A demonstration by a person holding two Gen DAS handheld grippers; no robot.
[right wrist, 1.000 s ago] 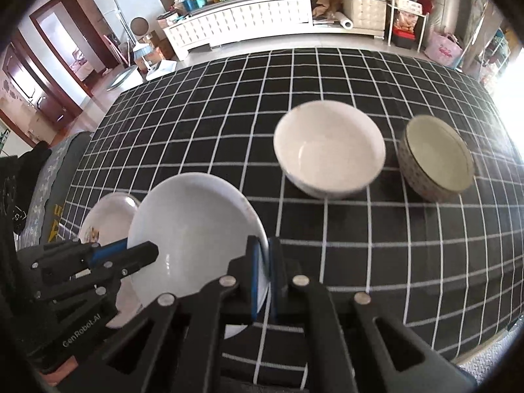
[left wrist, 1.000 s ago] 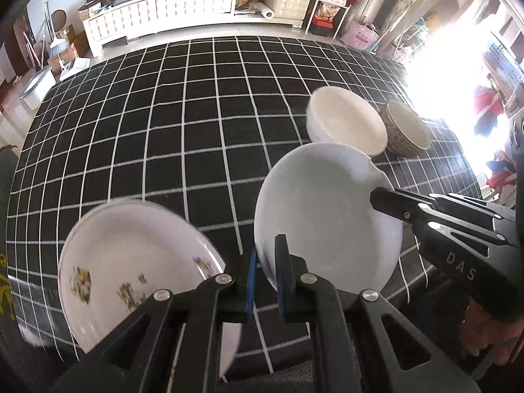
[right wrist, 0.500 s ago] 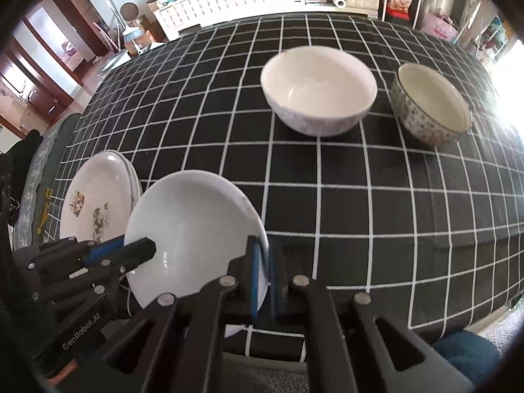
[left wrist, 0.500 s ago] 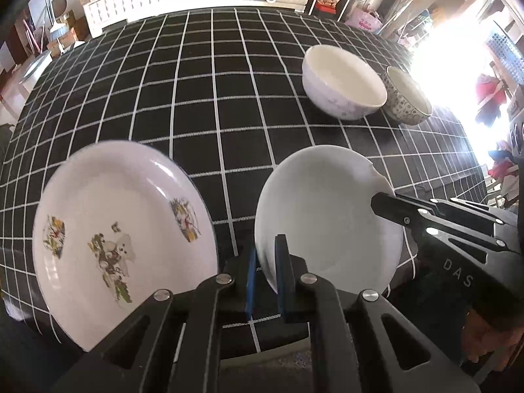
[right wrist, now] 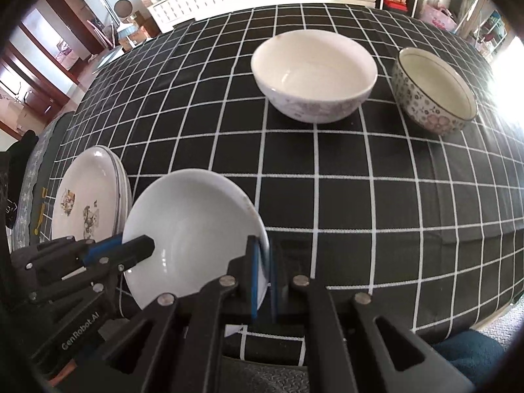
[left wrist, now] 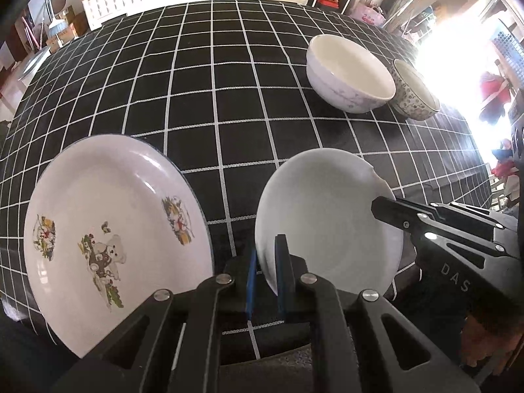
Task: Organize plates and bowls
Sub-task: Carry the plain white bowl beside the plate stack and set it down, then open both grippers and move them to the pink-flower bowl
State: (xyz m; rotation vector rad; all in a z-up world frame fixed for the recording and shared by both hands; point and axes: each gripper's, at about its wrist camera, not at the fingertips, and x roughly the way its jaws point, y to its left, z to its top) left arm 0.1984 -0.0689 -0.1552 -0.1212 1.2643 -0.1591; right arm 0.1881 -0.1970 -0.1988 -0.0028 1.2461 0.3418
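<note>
Both grippers are clamped on the same plain white plate [left wrist: 327, 226]. My left gripper [left wrist: 266, 262] has its blue pads closed on the plate's left rim; my right gripper [right wrist: 263, 271] is closed on the opposite rim, seen edge-on between its pads. In the left wrist view the right gripper's black fingers [left wrist: 396, 211] reach in over the plate's right edge. In the right wrist view the left gripper [right wrist: 131, 250] comes in from the plate's left.

White plate: held tilted, near the front edge of the black checked tablecloth [left wrist: 196, 98]. Whether its underside touches the cloth, I cannot tell.

Left of the white plate: a plate with bear and flower prints [left wrist: 108, 232], lying just beside it. The right wrist view shows this printed plate [right wrist: 86, 196] as the top of a small stack; more rims show at its right side.

Beyond the white plate, further across the cloth: a large white bowl [right wrist: 314, 75], upright. Right of that bowl, close by but apart in the right wrist view: a smaller floral bowl with a dark rim [right wrist: 435, 91], also upright.

Strong window glare washes out the area to the right of the floral bowl.
</note>
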